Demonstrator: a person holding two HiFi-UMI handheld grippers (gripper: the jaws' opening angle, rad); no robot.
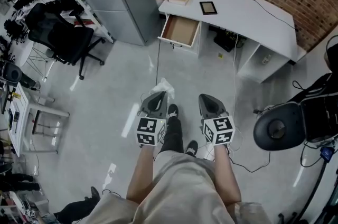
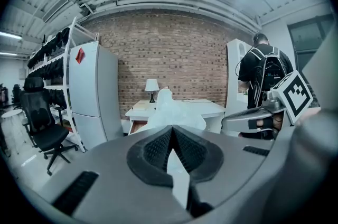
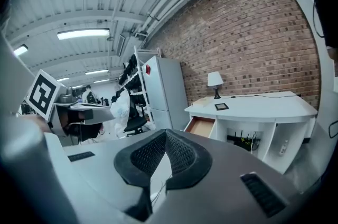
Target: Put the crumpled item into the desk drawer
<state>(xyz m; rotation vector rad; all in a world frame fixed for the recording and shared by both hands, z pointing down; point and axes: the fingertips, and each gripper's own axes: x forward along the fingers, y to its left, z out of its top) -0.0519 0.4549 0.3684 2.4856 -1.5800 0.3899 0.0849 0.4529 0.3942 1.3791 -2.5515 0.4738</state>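
Pinching a crumpled, puffy white wad (image 1: 162, 85) in the left gripper (image 1: 158, 95); holding the right gripper (image 1: 206, 99) clenched empty, well apart from the open desk drawer (image 1: 179, 30).

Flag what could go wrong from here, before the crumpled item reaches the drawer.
1. The left gripper pinches the crumpled item only at the tips of its jaws. Most of it sticks out, so it may slip free on the way.
2. A cable runs across the floor between the person and the desk, which looks like a trip or snag hazard.
3. The open drawer is a small target, and the bulky item could catch on its rim.
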